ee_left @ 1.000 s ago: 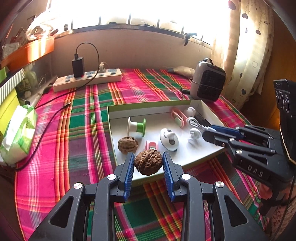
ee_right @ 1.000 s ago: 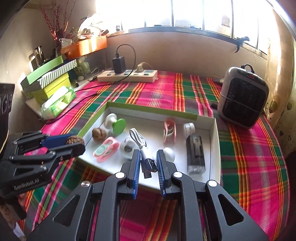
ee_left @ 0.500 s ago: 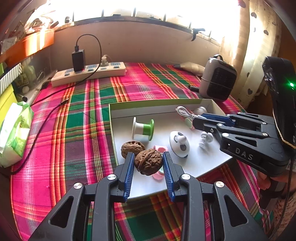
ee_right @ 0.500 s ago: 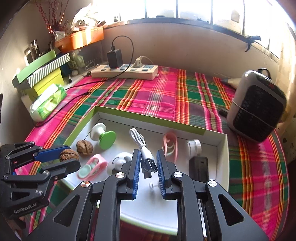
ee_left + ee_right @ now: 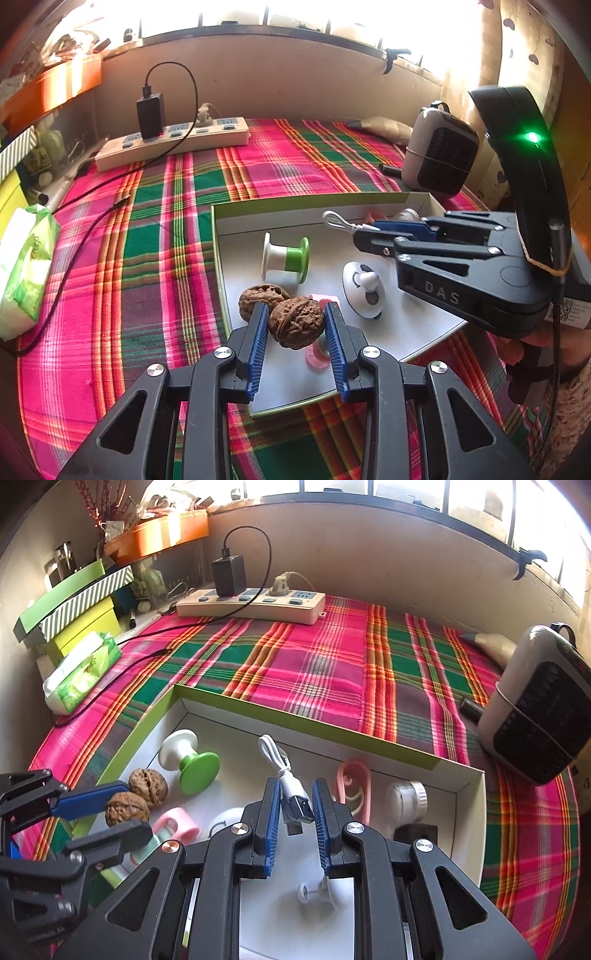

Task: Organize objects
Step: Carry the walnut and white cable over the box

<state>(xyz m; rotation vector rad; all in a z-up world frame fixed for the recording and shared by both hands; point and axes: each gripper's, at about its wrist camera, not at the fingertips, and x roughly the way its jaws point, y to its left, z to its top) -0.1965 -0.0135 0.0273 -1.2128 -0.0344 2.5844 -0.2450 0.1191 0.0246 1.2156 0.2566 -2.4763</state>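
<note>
My left gripper [image 5: 295, 325] is shut on a brown walnut [image 5: 297, 323] and holds it above the near left part of the white tray [image 5: 417, 325]. A second walnut [image 5: 258, 295] lies in the tray just behind it. My right gripper [image 5: 295, 812] is shut on a coiled white USB cable [image 5: 290, 786] and holds it above the tray's middle [image 5: 229, 734]. The right gripper also shows in the left wrist view [image 5: 364, 236], and the left gripper in the right wrist view [image 5: 110, 816].
The tray holds a green-and-white spool [image 5: 286, 254], a white round disc [image 5: 364, 284], pink clips [image 5: 352, 782] and a white cap [image 5: 406, 797]. A power strip [image 5: 173, 142], a small heater [image 5: 439, 158] and a tissue pack [image 5: 26, 266] lie on the plaid cloth.
Both grippers have moved forward over the tray, each still holding its object. The walnut now hangs over the tray's near part, and the cable is further in over the tray.
</note>
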